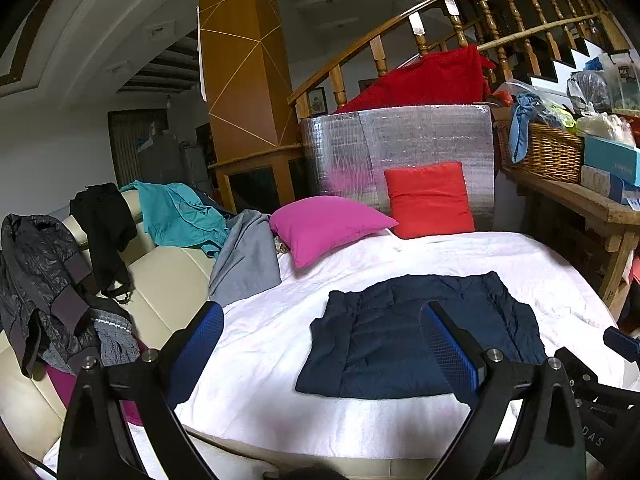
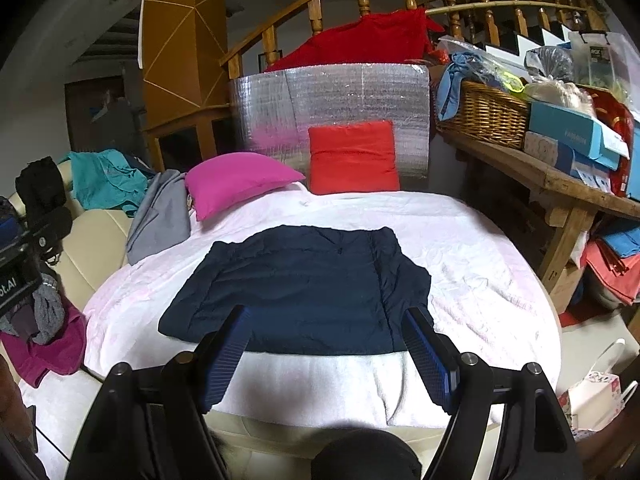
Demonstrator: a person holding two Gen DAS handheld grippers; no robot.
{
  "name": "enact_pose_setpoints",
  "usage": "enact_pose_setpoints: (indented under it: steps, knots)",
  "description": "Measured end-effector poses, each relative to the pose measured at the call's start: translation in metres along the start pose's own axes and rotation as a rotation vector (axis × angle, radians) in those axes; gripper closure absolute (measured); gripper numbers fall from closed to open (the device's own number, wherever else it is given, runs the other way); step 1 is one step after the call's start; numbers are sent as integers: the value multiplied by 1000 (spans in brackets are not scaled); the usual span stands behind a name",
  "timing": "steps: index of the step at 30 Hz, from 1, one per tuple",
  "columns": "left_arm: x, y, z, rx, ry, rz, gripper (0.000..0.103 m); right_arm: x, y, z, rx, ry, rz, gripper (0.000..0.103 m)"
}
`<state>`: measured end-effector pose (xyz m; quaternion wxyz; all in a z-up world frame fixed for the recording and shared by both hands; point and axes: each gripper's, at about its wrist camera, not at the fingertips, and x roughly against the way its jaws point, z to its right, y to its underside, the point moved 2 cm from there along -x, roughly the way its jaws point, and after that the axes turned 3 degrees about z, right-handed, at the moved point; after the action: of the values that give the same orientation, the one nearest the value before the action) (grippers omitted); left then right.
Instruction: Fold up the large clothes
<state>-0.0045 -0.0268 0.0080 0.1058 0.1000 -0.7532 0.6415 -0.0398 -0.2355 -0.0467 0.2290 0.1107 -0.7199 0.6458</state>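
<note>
1. Your navy jacket [image 2: 296, 284] lies flat on the white sheet [image 2: 472, 264], near the sheet's front edge and roughly midway between its side edges. Both side panels are folded inward over the body, giving a compact, roughly rectangular shape.
2. Long axis: it runs side to side, parallel to the front edge of the sheet. I cannot tell which end is the collar.
3. Your right gripper [image 2: 326, 354] hovers over the front edge of the sheet, fingers pointing toward the back. Jaws stand wide apart, nothing between them; the blue pads [image 2: 430, 356] frame the jacket's near hem.
4. Your left gripper [image 1: 326, 352] is held above the front left part of the sheet [image 1: 256, 344], aimed the same way. Jaws also wide, nothing held; in this view the right pad overlaps the jacket [image 1: 400, 344], and the left pad sits over the sheet's left edge.
5. At the back edge of the sheet: a magenta pillow [image 2: 236, 182] at the left corner, a red pillow [image 2: 354, 156] upright against a silver foil panel [image 2: 332, 96].
6. Left of the sheet: a grey garment [image 2: 160, 216] drapes over its edge, a teal garment [image 2: 106, 182] beyond it on the cream sofa [image 2: 94, 236].
7. Right of the sheet: a wooden bench [image 2: 560, 184] carrying a wicker basket [image 2: 480, 114].
</note>
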Motion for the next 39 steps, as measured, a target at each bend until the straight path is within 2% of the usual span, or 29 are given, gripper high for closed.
enact_pose_setpoints:
  steps: [7,20,39]
  knots:
    - [6,-3,-7,25,2,3,4,15,-6,-4,-12,8,48,23]
    - [16,-6,-13,36,5,27,3,23,-9,-20,-1,-29,65,23]
    - [29,-12,-12,38,24,49,3,38,-21,-12,-20,-22,109,22]
